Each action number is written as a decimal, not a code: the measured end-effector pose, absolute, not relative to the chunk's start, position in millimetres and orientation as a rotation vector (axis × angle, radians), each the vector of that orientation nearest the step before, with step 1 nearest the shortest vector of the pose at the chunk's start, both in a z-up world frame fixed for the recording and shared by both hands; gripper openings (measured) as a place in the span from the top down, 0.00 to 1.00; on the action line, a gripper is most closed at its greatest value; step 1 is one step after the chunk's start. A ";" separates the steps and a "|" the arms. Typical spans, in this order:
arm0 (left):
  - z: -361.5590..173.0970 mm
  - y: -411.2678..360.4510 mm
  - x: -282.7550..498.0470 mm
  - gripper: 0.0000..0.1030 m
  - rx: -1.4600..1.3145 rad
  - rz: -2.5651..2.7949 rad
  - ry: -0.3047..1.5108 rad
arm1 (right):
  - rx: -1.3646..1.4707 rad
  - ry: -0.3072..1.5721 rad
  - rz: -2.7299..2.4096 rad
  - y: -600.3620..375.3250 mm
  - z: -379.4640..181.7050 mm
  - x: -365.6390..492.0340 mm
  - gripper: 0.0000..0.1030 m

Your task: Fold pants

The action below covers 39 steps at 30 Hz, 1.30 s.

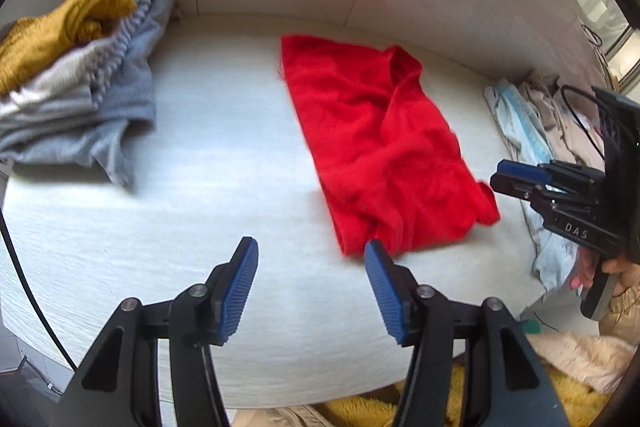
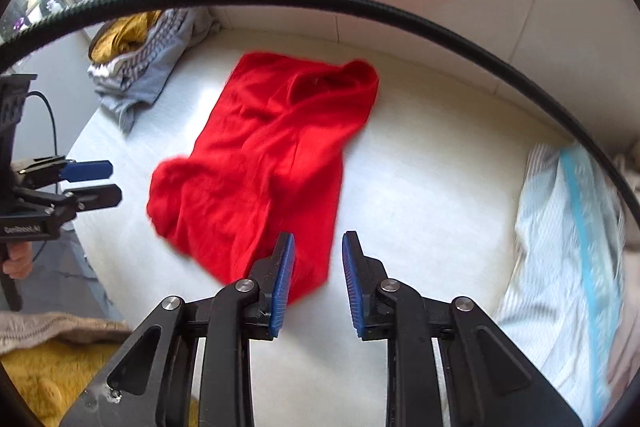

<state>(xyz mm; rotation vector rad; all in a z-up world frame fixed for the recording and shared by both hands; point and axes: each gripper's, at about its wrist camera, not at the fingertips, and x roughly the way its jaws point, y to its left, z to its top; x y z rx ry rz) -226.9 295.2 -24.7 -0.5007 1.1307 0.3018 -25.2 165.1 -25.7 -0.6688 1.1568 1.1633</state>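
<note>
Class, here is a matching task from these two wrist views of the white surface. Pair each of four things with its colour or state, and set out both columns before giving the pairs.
Things:
1. pants
2. clothes pile
3. striped cloth
4. left tool

Colour or state:
A. mustard and grey, heaped in a far corner
B. pale blue and white, at the surface's right edge
C. open, nothing between its pads
D. red, lying spread and rumpled in the middle

Pairs: 1-D, 2-A, 3-B, 4-C
</note>
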 end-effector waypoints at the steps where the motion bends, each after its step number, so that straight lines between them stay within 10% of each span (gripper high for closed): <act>1: -28.5 292.9 -228.3 0.44 -0.501 0.287 1.144 | -0.690 1.164 1.159 162.7 -27.6 -30.6 0.76; 4: -36.1 288.1 -227.1 0.45 -0.498 0.255 1.162 | -0.720 1.187 1.154 159.7 -31.8 -46.9 0.76; 11: -32.8 273.5 -214.6 0.82 -0.455 0.116 1.115 | -0.695 1.208 1.179 154.2 -28.3 -69.9 0.74; 30: -51.0 272.8 -195.1 0.68 -0.438 0.082 1.132 | -0.713 1.183 1.163 171.5 -60.5 -71.2 0.80; 39: -52.8 291.7 -207.4 0.79 -0.528 0.126 1.096 | -0.618 1.277 1.129 168.3 -62.9 -47.9 0.89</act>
